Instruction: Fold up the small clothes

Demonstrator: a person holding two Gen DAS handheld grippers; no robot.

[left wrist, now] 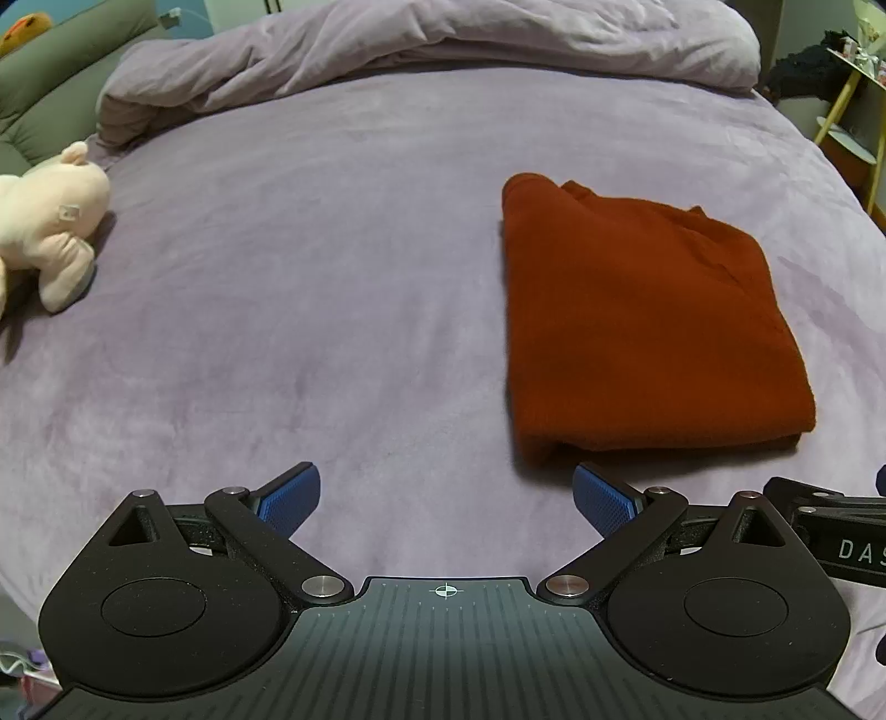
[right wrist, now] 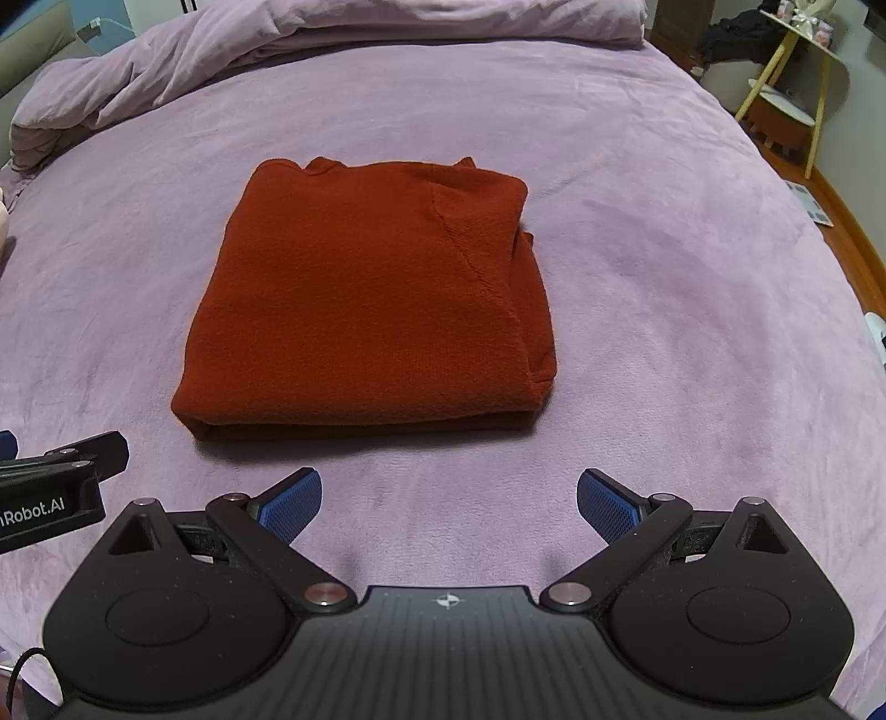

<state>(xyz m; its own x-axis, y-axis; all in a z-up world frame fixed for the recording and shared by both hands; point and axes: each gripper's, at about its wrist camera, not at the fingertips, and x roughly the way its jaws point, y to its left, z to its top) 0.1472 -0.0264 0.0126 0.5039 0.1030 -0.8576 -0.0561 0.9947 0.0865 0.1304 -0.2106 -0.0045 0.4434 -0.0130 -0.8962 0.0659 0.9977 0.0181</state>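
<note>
A rust-red knitted sweater point(right wrist: 365, 299) lies folded into a neat rectangle on the purple bed cover point(right wrist: 664, 249). The left wrist view has the sweater point(left wrist: 648, 327) to the right of centre. My left gripper point(left wrist: 446, 498) is open, hovering over bare cover just short of the sweater's near left corner, nothing between its blue pads. My right gripper point(right wrist: 448, 501) is open too, a little short of the sweater's near edge, holding nothing. Each gripper's black body shows at the edge of the other's view.
A pale pink plush toy point(left wrist: 50, 221) lies at the left of the bed. A bunched purple duvet point(left wrist: 443, 39) runs along the far side. A yellow-legged side table point(right wrist: 792, 83) stands beyond the bed's right edge, above a wooden floor point(right wrist: 853, 221).
</note>
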